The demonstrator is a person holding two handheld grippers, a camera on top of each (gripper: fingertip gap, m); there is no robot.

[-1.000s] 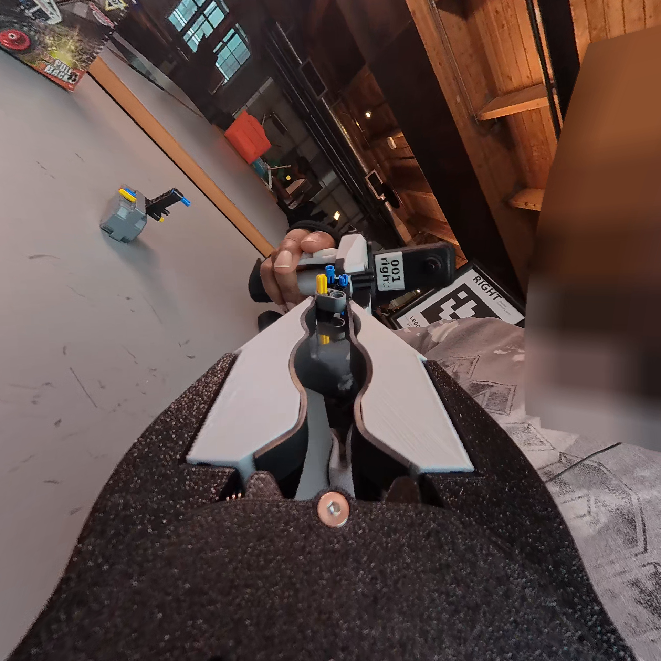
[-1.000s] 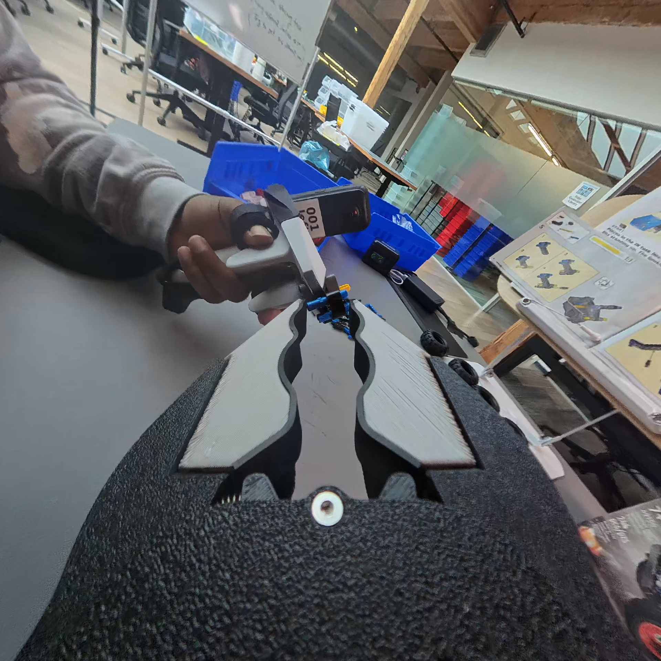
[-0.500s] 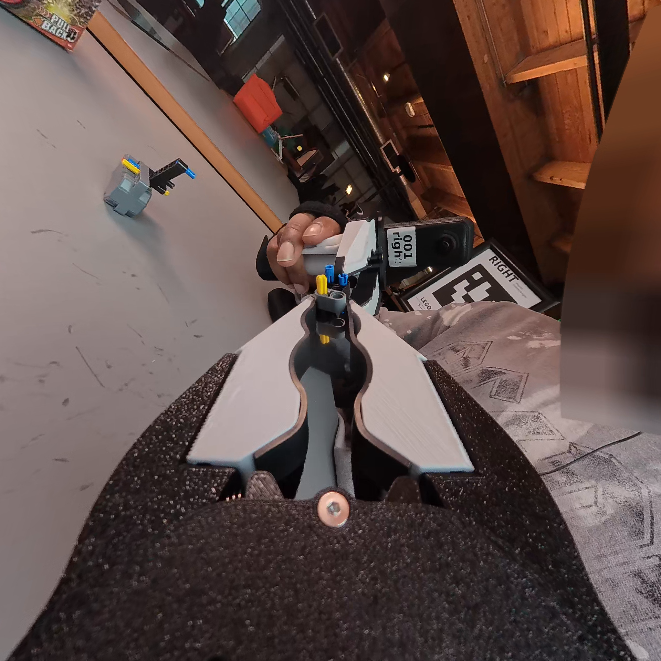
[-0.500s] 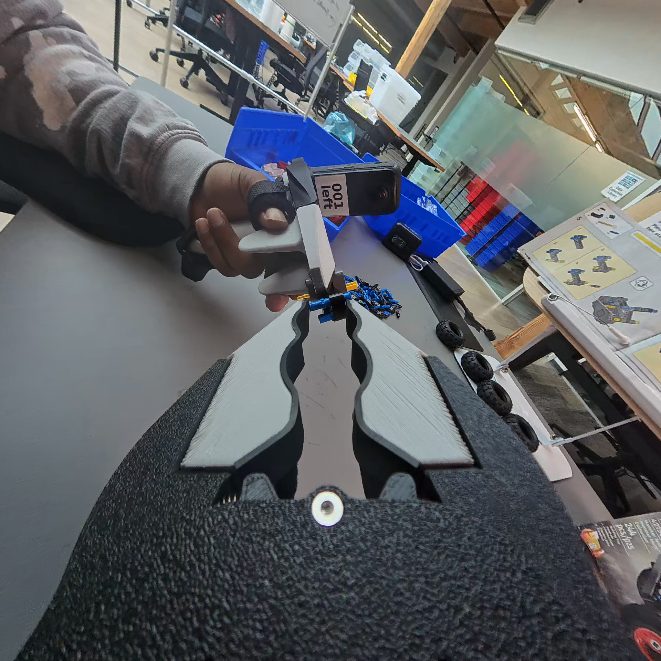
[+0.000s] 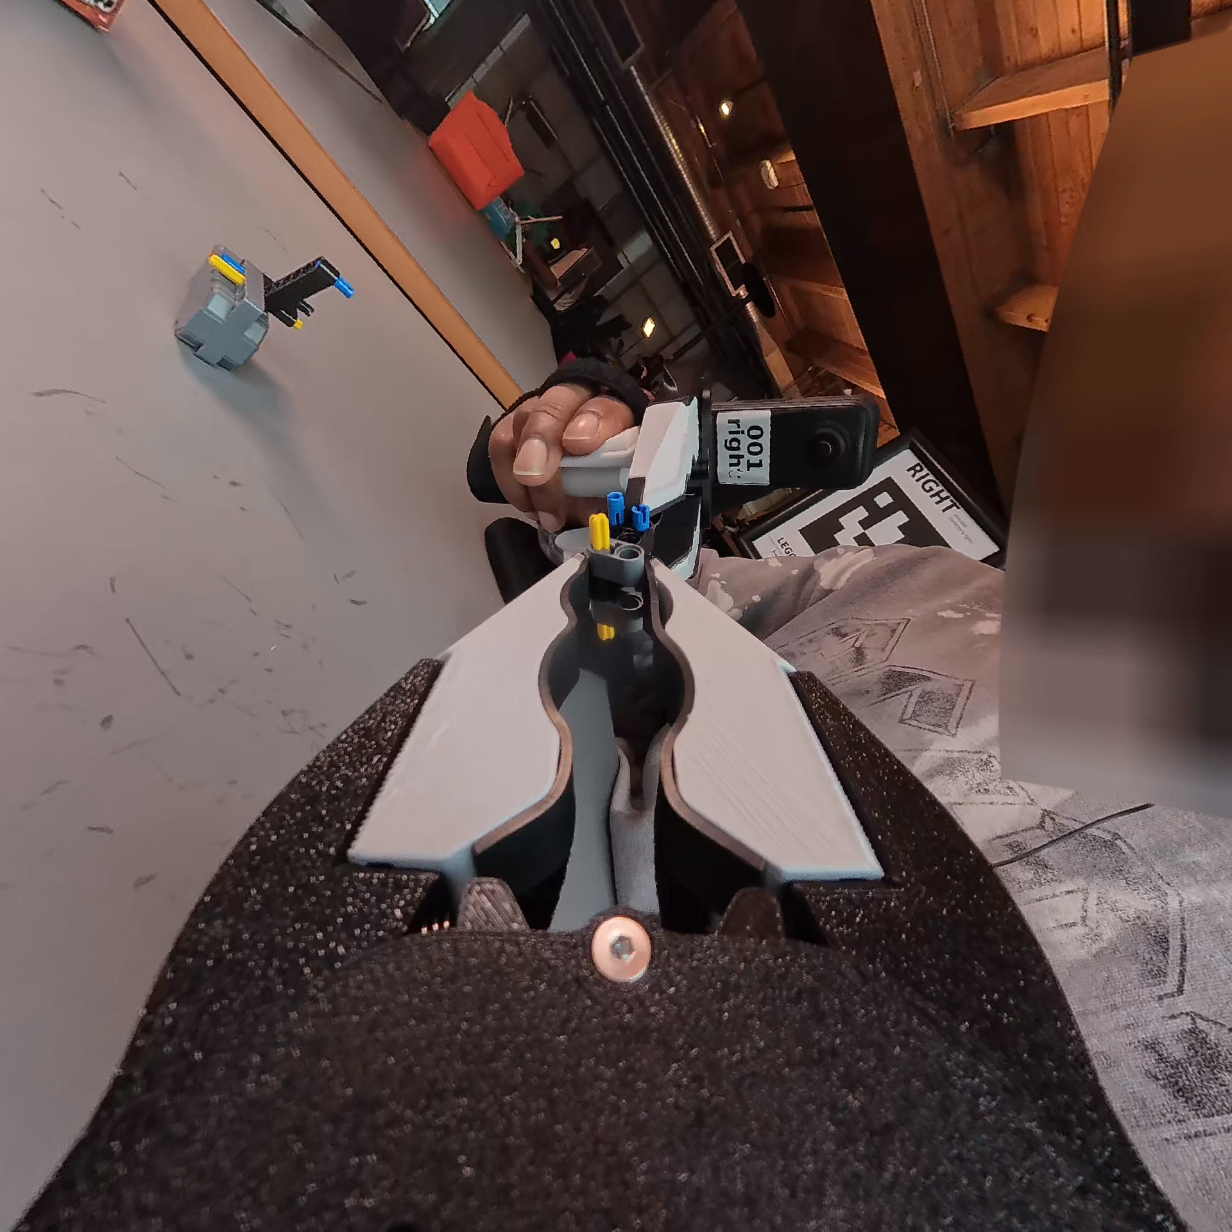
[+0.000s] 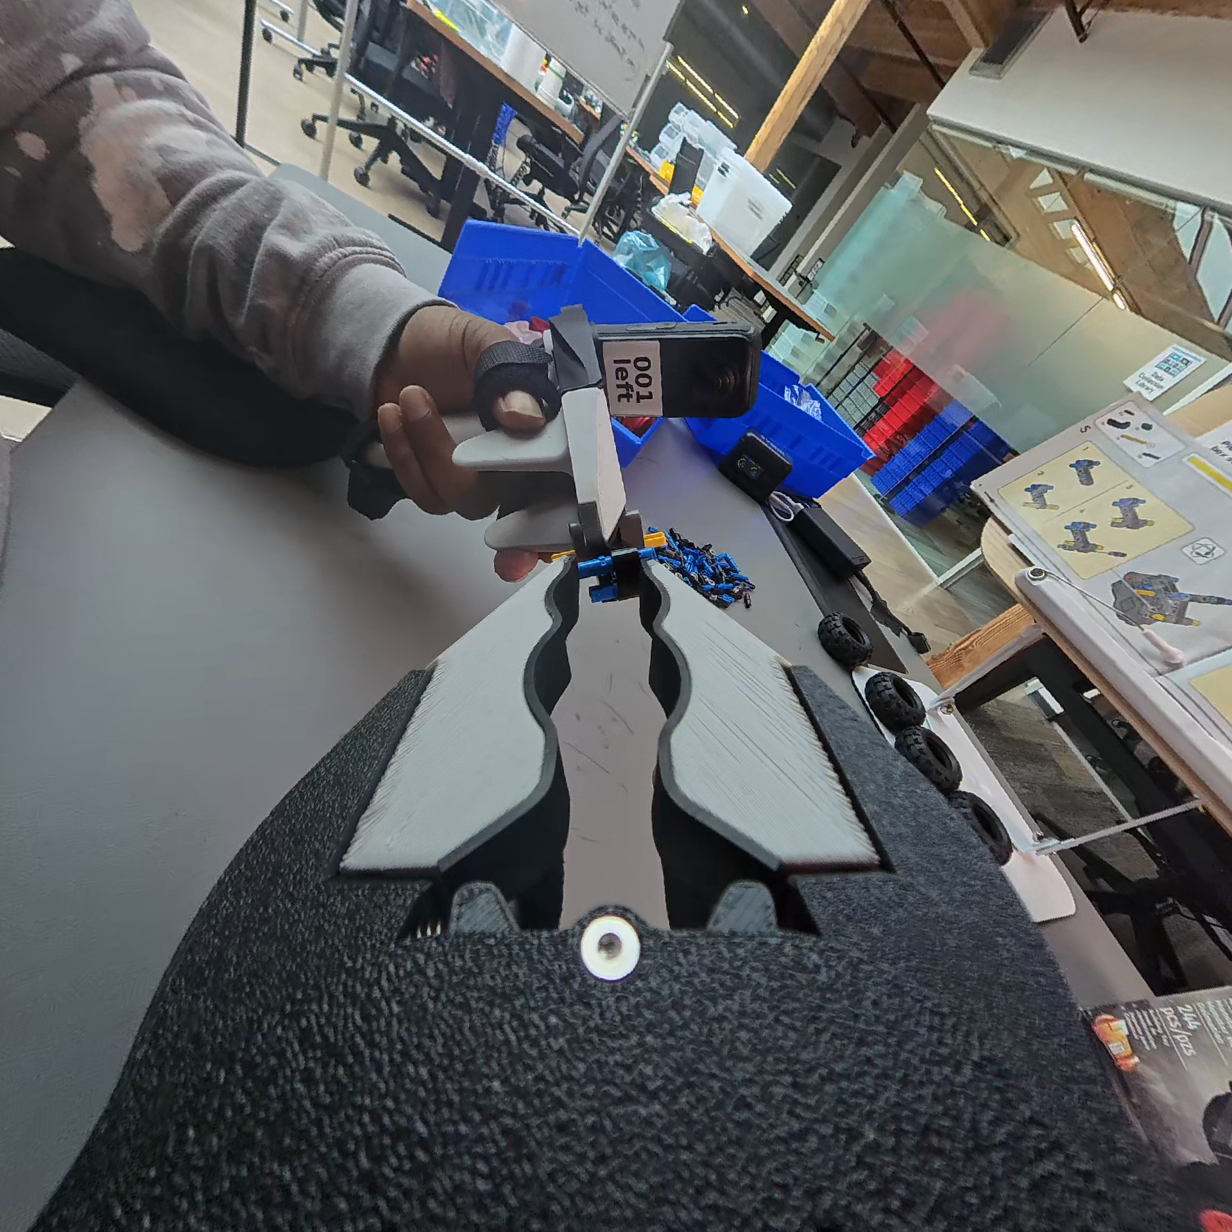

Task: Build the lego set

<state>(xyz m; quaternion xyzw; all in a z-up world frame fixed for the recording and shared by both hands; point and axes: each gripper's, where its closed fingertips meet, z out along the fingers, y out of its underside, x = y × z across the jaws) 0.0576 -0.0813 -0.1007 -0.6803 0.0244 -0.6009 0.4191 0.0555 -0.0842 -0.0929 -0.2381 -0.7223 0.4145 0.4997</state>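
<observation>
A small lego assembly point(image 5: 617, 567) of a grey beam, black parts, a yellow axle and blue pins is held in the air above the grey table point(image 5: 200, 600). My left gripper point(image 5: 617, 573) is shut on its grey and black end. My right gripper point(image 6: 607, 573) faces it from the other side, its tips closed on the black and blue end point(image 6: 613, 570). Each gripper shows in the other's view, the right one point(image 5: 667, 507) and the left one point(image 6: 587, 480), each held by a hand. A second grey block assembly point(image 5: 227, 313) with a black arm lies on the table, far left.
A pile of blue and black pins point(image 6: 700, 573) lies just beyond the grippers. Several black tyres point(image 6: 893, 700) sit on a white tray at the right. Blue bins point(image 6: 600, 287), a black charger point(image 6: 827, 533) and an open instruction booklet point(image 6: 1100, 520) stand farther off. Left and right tips are no more than a few centimetres apart.
Both grippers stay joined at the small assembly. The pair has risen a little off the table and the right gripper's tips have drawn closer onto the black and blue end.
</observation>
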